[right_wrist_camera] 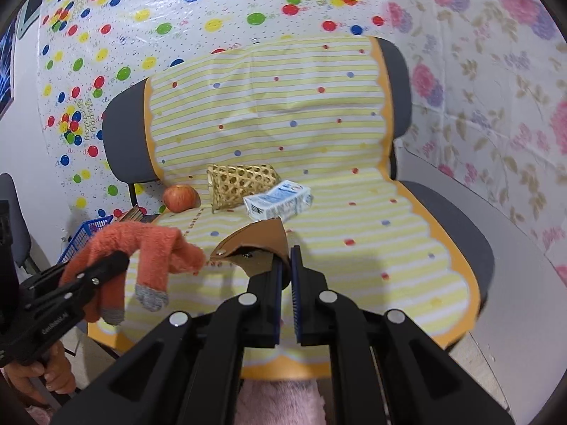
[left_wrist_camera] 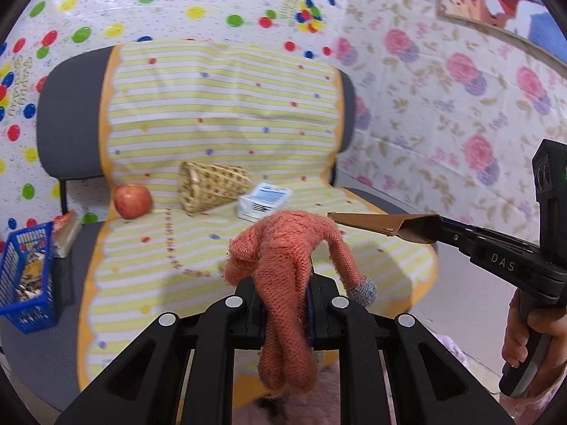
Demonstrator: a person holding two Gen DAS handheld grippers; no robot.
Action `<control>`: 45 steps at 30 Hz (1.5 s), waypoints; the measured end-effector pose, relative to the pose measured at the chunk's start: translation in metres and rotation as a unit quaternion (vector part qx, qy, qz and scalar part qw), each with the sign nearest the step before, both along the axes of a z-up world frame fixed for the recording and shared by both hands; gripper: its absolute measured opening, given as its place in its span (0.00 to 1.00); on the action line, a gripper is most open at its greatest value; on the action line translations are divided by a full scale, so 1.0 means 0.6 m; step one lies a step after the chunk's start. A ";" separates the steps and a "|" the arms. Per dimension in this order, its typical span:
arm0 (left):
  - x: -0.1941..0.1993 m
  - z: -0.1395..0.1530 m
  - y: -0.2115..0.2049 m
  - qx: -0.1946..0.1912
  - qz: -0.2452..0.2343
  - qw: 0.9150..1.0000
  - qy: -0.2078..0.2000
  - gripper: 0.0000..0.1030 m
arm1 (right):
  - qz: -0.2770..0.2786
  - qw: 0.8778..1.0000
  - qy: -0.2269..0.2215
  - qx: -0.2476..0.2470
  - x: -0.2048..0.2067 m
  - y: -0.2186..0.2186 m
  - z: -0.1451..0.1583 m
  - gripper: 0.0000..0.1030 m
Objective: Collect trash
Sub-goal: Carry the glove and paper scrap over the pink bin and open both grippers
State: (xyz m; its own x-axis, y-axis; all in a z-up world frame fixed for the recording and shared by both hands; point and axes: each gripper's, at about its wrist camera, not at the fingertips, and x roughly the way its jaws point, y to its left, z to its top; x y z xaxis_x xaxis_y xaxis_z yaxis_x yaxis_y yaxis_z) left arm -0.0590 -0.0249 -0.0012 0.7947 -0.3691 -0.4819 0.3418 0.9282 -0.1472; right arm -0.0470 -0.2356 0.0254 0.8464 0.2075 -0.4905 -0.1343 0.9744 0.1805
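My left gripper (left_wrist_camera: pixel 285 283) is shut on an orange knitted glove (left_wrist_camera: pixel 283 248) with grey fingertips, which droops over both sides of the jaws. In the right wrist view that glove (right_wrist_camera: pixel 149 244) hangs from the left gripper (right_wrist_camera: pixel 117 260) at the lower left. My right gripper (right_wrist_camera: pixel 286 258) is shut on the edge of a flat brown leather pouch (right_wrist_camera: pixel 258 244) with a metal snap. The pouch (left_wrist_camera: pixel 382 223) and right gripper (left_wrist_camera: pixel 446 228) also show in the left wrist view. Both are held above the chair seat. A white and blue carton (right_wrist_camera: pixel 280 200) lies on the seat beyond them.
A grey chair (left_wrist_camera: pixel 71 124) is draped in a yellow striped cloth (right_wrist_camera: pixel 283 106). On the seat sit an apple (right_wrist_camera: pixel 180 197) and a wicker basket (right_wrist_camera: pixel 241 184) lying on its side. A blue plastic basket (left_wrist_camera: pixel 28 276) holding scraps stands left of the chair. Patterned sheets cover the walls.
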 end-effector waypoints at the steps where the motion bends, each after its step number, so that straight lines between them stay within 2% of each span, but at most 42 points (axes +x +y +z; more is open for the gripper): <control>1: -0.006 -0.001 -0.009 -0.001 -0.007 1.000 0.001 0.16 | -0.005 1.000 0.000 -0.001 -0.011 -0.006 0.000 0.05; 6: -0.035 -0.007 -0.064 0.017 -0.048 0.999 -0.001 0.16 | -0.028 1.000 -0.004 -0.003 -0.060 -0.036 -0.002 0.05; 11: -0.066 -0.008 -0.118 0.015 -0.102 0.995 -0.008 0.16 | -0.073 0.997 0.006 -0.010 -0.119 -0.083 -0.012 0.05; 17: -0.101 -0.024 -0.185 0.004 -0.184 0.983 0.002 0.16 | -0.137 0.990 0.026 -0.028 -0.197 -0.137 -0.030 0.05; 23: -0.116 -0.047 -0.240 -0.015 -0.239 0.970 0.034 0.16 | -0.189 0.980 0.065 -0.026 -0.263 -0.183 -0.071 0.05; 30: -0.134 -0.072 -0.292 -0.008 -0.279 0.958 0.061 0.17 | -0.219 0.971 0.091 -0.025 -0.318 -0.208 -0.100 0.05; 37: -0.132 -0.089 -0.334 0.011 -0.298 0.951 0.078 0.20 | -0.225 0.968 0.109 -0.011 -0.324 -0.232 -0.122 0.06; 38: -0.133 -0.089 -0.340 0.016 -0.299 0.951 0.078 0.21 | -0.225 0.968 0.111 -0.010 -0.321 -0.234 -0.124 0.06; 40: -0.132 -0.092 -0.349 0.024 -0.299 0.951 0.075 0.33 | -0.223 0.968 0.112 -0.008 -0.317 -0.237 -0.129 0.06; 41: -0.130 -0.092 -0.351 0.024 -0.296 0.952 0.075 0.47 | -0.223 0.968 0.114 -0.007 -0.313 -0.239 -0.134 0.06; 42: -0.130 -0.091 -0.352 0.021 -0.295 0.952 0.074 0.56 | -0.224 0.968 0.116 -0.005 -0.310 -0.241 -0.138 0.06; 45: -0.127 -0.085 -0.351 0.018 -0.291 0.954 0.070 0.64 | -0.216 0.968 0.129 0.009 -0.297 -0.247 -0.156 0.08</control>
State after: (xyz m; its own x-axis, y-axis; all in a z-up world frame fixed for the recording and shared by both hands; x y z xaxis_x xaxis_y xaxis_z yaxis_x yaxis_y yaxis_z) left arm -0.1352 -0.2354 -0.0523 0.3866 -0.7089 -0.5900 0.7803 0.5924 -0.2005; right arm -0.2250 -0.3840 -0.0681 0.7060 -0.1276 -0.6966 0.3365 0.9259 0.1715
